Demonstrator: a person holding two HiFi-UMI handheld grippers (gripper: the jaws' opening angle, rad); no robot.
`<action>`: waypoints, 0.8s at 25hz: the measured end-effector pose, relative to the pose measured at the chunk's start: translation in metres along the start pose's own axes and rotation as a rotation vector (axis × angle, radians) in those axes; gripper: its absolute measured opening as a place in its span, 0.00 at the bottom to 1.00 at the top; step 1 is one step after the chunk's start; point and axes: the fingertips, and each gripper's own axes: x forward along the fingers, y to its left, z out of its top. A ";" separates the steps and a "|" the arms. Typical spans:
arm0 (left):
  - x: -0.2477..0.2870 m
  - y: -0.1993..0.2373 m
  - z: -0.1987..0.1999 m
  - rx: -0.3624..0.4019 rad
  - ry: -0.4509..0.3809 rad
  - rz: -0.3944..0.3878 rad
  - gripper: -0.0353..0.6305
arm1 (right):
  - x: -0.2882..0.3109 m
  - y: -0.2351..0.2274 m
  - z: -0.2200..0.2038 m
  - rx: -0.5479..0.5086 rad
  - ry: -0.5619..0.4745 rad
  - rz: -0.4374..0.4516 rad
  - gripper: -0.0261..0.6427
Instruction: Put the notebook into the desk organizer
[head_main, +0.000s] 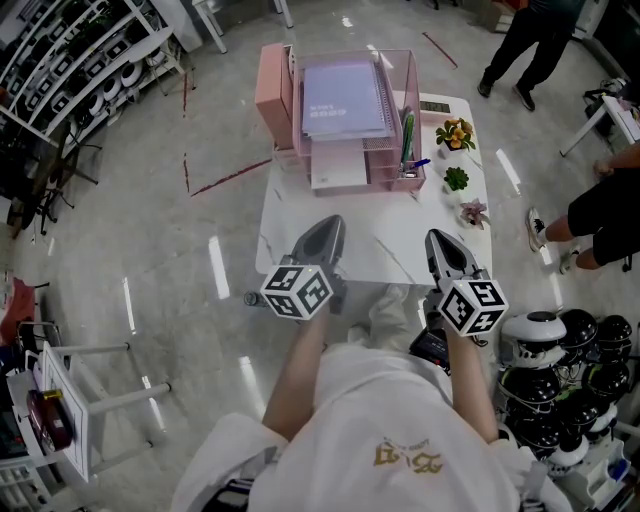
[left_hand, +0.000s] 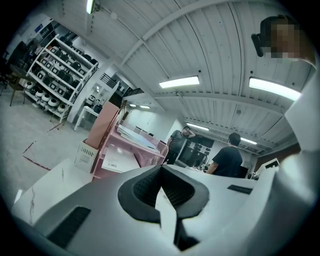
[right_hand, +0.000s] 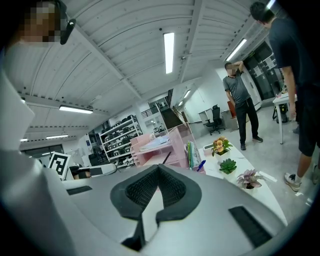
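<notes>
Notebook (head_main: 345, 98), seemingly atop pink organizer (head_main: 384, 160)

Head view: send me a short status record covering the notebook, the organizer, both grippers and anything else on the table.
notebook: purple, lying flat on the organizer's top tray
organizer: pink, at the table's far edge; pens in its right side
left gripper: shut, empty, at the table's near edge
right gripper: shut, empty, beside the left one
table: white; three small potted plants along its right side
</notes>
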 end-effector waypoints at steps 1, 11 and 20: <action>0.000 0.000 0.000 0.000 -0.001 0.000 0.08 | 0.000 0.000 0.000 0.001 0.000 0.000 0.05; 0.000 0.002 -0.002 -0.009 0.003 -0.002 0.08 | -0.001 0.000 -0.002 0.005 0.001 -0.002 0.06; 0.001 0.004 -0.005 -0.024 0.007 -0.005 0.08 | -0.002 0.001 -0.003 0.004 0.003 -0.004 0.06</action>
